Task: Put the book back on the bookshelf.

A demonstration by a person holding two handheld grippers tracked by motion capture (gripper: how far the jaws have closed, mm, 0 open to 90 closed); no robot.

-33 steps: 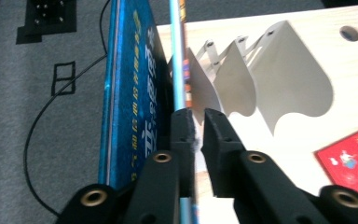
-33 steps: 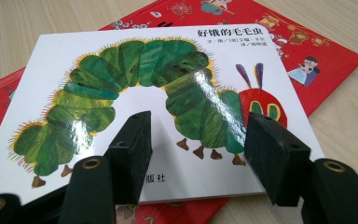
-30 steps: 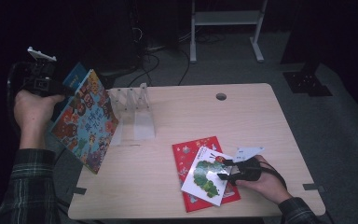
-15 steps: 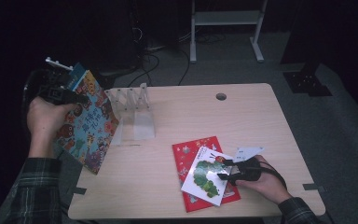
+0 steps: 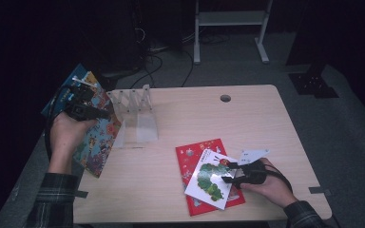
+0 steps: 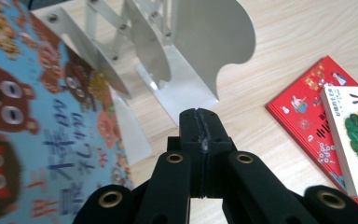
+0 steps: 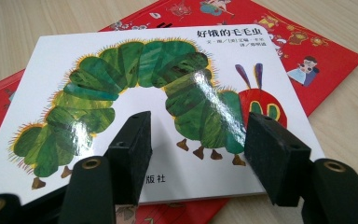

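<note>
left gripper [image 5: 86,108]: jaws clenched together, nothing showing between the tips; the colourful book [image 5: 96,137] is leaning right at its 9 o'clock
right gripper [image 7: 200,154]: jaws sitting apart, hovering over the caterpillar book [image 5: 213,178]
red book [image 5: 190,156]: lying under the caterpillar one
metal book rack [image 5: 135,116]: standing at the left gripper's 12 o'clock, kinda in the way
table [image 5: 247,123]: holding everything

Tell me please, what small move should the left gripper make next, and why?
Probably ease the blue picture book rightward into the metal book rack. The left gripper is shut on the book's edge, the book stands tilted beside the rack, and the nearest slot looks free.
</note>
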